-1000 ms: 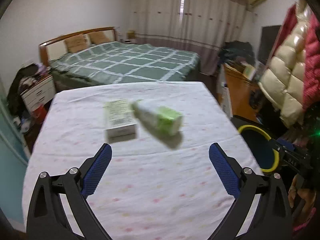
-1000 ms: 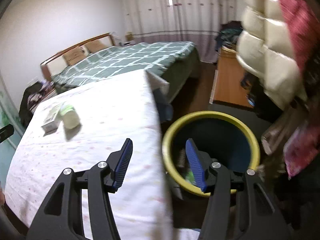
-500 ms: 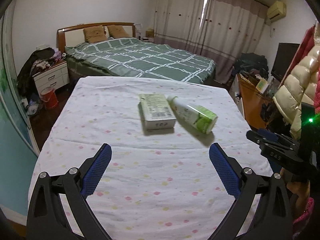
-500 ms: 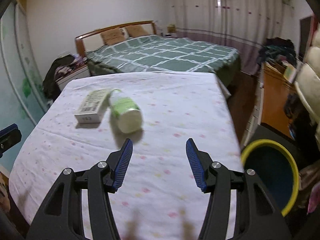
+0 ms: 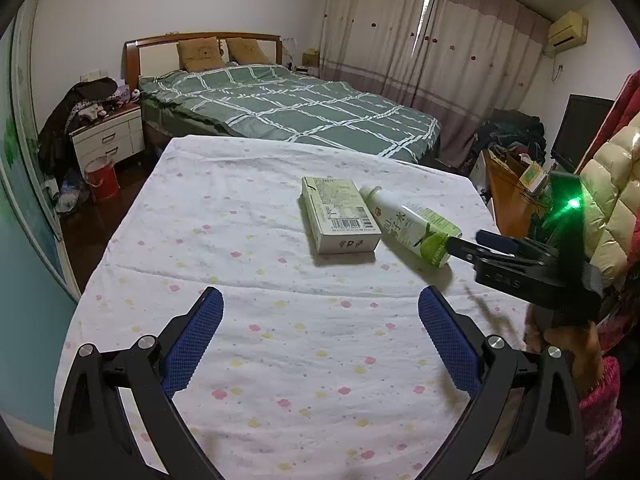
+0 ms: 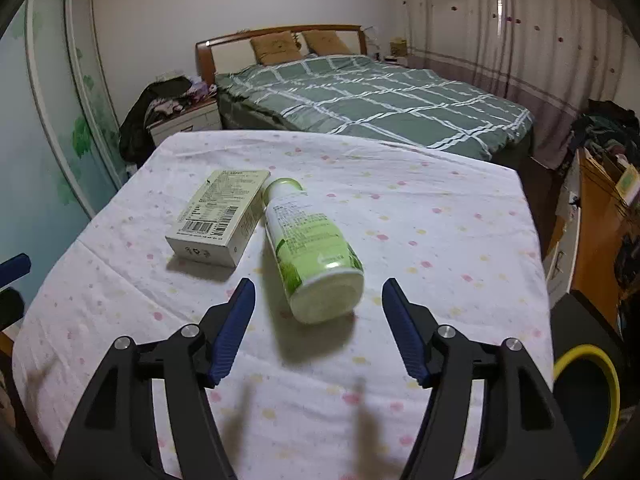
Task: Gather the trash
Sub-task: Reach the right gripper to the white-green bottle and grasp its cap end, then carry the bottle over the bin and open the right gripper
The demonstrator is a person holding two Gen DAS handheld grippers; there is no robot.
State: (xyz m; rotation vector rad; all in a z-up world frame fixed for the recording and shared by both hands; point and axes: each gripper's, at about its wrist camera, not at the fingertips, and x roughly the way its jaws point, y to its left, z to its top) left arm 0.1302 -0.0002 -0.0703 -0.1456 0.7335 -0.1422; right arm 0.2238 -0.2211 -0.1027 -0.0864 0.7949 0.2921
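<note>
A white and green plastic bottle (image 6: 310, 248) lies on its side on the table's dotted white cloth (image 6: 420, 240), its base toward me. A pale green carton (image 6: 218, 216) lies flat just left of it. My right gripper (image 6: 318, 328) is open and empty, its blue pads on either side of the bottle's base, a little short of it. My left gripper (image 5: 320, 336) is open and empty over the near middle of the table, well short of the carton (image 5: 340, 214) and bottle (image 5: 412, 224). The right gripper's body (image 5: 532, 272) shows at the right edge.
A yellow-rimmed blue bin (image 6: 586, 396) stands on the floor off the table's right front corner. A green checked bed (image 5: 296, 108) lies beyond the table, a white nightstand (image 5: 108, 140) and red bucket (image 5: 102, 178) to its left, a wooden desk (image 6: 600, 216) at right.
My right gripper has swung from over the bin back to the table and closed in on the bottle's base. My left gripper has turned left, and the trash now sits right of centre.
</note>
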